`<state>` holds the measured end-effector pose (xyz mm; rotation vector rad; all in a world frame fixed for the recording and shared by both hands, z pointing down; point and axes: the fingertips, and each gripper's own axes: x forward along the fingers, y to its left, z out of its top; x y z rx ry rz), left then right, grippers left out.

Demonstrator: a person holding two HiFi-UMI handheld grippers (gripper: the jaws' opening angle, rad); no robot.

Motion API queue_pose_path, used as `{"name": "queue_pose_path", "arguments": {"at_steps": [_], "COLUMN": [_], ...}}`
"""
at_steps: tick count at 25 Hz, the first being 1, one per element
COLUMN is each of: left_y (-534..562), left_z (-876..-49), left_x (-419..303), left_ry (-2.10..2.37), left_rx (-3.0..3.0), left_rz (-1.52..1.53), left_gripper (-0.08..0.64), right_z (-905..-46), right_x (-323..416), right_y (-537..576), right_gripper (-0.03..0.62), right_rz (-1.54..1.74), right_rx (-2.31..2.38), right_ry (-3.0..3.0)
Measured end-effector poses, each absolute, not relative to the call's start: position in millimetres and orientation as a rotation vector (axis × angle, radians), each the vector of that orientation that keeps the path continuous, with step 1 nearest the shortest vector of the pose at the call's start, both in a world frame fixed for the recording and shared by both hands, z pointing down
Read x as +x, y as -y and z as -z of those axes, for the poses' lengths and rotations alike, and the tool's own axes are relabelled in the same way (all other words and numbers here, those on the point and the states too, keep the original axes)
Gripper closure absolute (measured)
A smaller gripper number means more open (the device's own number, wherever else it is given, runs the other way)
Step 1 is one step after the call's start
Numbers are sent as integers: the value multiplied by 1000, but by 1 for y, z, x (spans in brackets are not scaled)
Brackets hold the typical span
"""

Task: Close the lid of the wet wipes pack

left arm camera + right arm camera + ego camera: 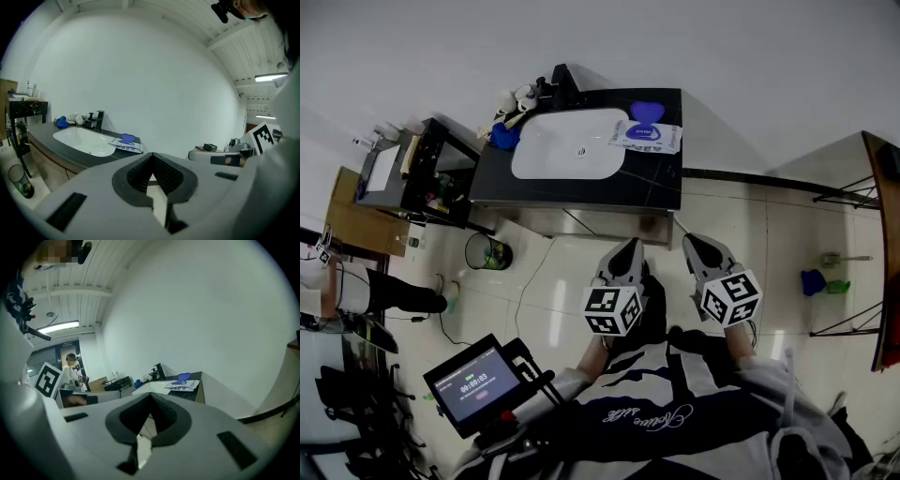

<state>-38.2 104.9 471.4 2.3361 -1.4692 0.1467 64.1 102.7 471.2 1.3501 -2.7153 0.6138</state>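
Dark counter (661, 190) bears wet wipes pack (652, 140), lid (646, 112) up, print illegible.

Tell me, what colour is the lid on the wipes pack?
Blue. The lid stands open on the wet wipes pack; the head view shows it best.

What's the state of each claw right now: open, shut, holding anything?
Left claw: shut, holding nothing.
Right claw: shut, holding nothing.
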Motion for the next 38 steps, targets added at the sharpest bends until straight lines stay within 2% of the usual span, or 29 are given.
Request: {"name": "queue_pose_path", "arguments": {"at_steps": [13, 19, 30, 38], "left_y": [66, 117, 181, 222], "left_z": [-485, -510, -577, -620], "left_x": [-102, -111, -109, -92], "left_ry": [1362, 1270, 1264, 1281], "left_rx": [2343, 2318, 2261, 2141], "left_rz": [-163, -172, -347, -418], "left_gripper": [561, 561, 561, 561], "right_z": [-473, -471, -498, -536], "right_x": [12, 8, 39, 62], "right_y": [58, 110, 142, 194], "right_gripper": [597, 597, 597, 597], "right_rz": [-639, -643, -730, -751], "right_rx": [1469, 1553, 1606, 1438], "right_ry": [2641, 2584, 2463, 2463]}}
